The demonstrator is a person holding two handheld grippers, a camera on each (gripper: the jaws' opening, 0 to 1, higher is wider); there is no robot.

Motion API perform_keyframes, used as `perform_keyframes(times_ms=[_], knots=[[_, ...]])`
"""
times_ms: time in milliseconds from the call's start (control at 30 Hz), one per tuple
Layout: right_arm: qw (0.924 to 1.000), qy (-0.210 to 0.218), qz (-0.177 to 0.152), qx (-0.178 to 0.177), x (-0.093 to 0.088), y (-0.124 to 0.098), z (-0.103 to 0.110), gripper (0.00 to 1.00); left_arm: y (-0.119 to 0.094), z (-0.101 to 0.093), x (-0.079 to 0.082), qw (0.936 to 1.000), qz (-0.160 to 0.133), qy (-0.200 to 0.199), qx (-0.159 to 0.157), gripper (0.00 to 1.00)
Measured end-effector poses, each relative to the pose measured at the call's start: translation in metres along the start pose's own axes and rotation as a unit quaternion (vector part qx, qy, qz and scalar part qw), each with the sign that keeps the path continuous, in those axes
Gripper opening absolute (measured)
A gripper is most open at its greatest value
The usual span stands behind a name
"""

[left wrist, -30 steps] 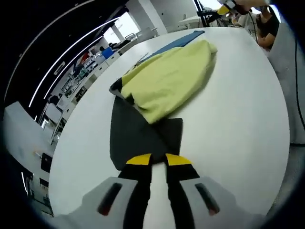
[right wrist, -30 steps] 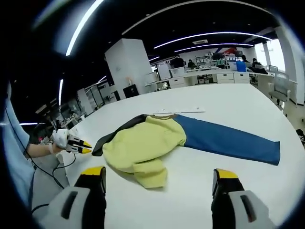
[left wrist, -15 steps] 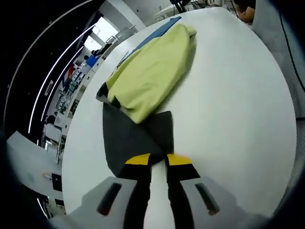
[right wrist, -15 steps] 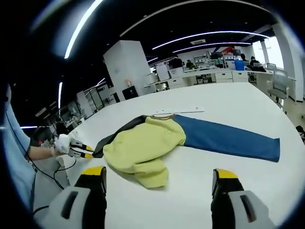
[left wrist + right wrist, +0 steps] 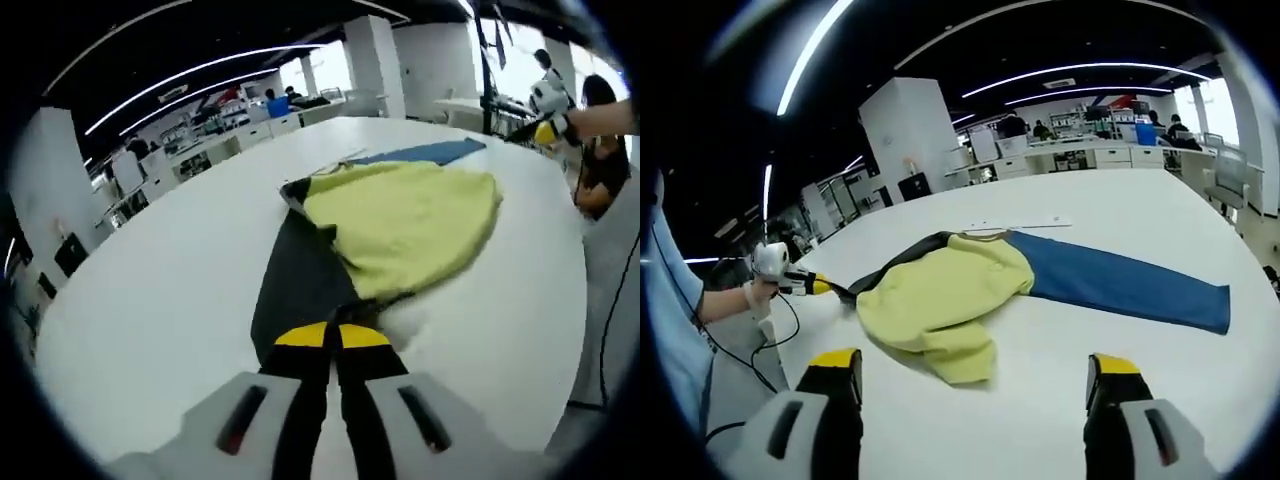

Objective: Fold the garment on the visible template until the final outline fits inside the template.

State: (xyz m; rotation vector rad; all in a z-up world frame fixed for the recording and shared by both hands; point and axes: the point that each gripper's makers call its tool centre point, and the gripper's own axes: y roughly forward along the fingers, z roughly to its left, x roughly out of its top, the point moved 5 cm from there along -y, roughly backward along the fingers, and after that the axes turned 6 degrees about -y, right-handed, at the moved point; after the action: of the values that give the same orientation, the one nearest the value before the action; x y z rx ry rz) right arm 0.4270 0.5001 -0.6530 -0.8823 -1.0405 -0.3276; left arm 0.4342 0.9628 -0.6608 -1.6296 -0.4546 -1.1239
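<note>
While its yellow-tipped jaws are pressed together on the end of the dark sleeve (image 5: 300, 285), the left gripper (image 5: 333, 338) looks along that sleeve toward the rest of the garment (image 5: 400, 225), which lies spread on the white table (image 5: 150, 300). From this side the yellow-green body is bunched over the middle, the dark sleeve runs from it down to the jaws, and a narrow strip of the blue sleeve (image 5: 430, 153) shows beyond the yellow cloth. Near the far right edge of the left gripper view, the right gripper (image 5: 545, 125) appears small, held in a hand. The right gripper view shows the opposite side: the blue sleeve (image 5: 1120, 290) lies stretched out long and flat across the table (image 5: 1040, 400) to the right, while the dark sleeve (image 5: 885, 275) is only a thin band running left to the left gripper (image 5: 810, 285), held by a gloved hand (image 5: 755, 295) off the table edge. In that view the right gripper (image 5: 975, 372) has its jaws spread wide with nothing between them, above bare tabletop near the garment (image 5: 940, 300). A thin pale strip (image 5: 1015, 224) lies on the table just behind the collar.
</note>
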Motion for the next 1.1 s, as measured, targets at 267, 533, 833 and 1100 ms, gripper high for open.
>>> perform_keyframes(times_ms=[267,533,833,1100], knots=[[1.0000,0.004,0.001,0.001,-0.001,0.001,0.001,0.93,-0.012,0.054,0.045,0.9846,-0.060,-0.164,0.009,0.00],[0.9999,0.009,0.003,-0.003,-0.004,0.001,0.000,0.92,0.003,0.115,0.042,0.9651,-0.051,-0.255,0.032,0.00],[0.9997,0.017,0.012,-0.012,-0.010,-0.001,-0.003,0.92,0.028,0.172,0.019,0.9465,-0.024,-0.316,0.063,0.00],[0.9995,0.020,0.019,-0.017,-0.013,0.002,-0.005,0.92,0.047,0.200,-0.005,0.9308,0.016,-0.356,0.079,0.00]])
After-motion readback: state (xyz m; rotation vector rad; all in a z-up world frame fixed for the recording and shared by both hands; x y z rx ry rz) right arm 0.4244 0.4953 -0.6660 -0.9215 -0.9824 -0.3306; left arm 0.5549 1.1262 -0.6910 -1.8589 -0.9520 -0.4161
